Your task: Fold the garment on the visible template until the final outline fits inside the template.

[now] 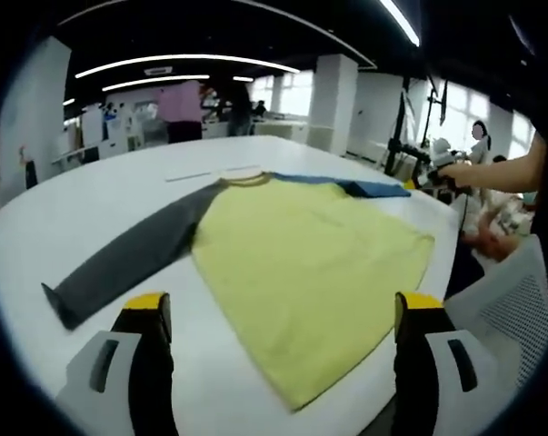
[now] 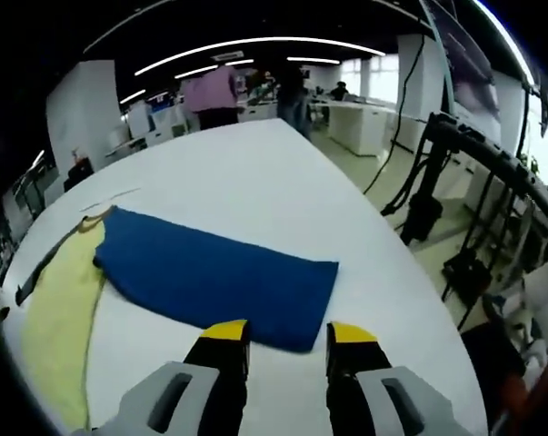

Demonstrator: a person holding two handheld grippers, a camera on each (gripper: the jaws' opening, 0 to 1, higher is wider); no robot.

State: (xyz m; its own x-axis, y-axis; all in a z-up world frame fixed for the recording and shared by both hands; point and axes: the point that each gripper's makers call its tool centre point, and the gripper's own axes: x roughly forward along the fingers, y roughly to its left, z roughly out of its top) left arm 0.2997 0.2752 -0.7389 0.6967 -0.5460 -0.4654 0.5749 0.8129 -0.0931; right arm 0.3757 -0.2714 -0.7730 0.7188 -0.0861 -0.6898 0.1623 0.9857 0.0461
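A long-sleeved garment lies flat on the white table. Its body is yellow, one sleeve is grey and the other is blue. My left gripper hangs wide open over the yellow hem area, with nothing between its jaws. In the right gripper view the blue sleeve stretches out from the yellow body. My right gripper is open, its yellow tips just short of the sleeve's near edge by the cuff. A thin pale line marks the table beyond the collar.
A person's arm reaches in from the right toward the blue cuff. A white mesh chair stands by the near right table edge. Black equipment stands rise on the floor beside the table. People stand at desks far behind.
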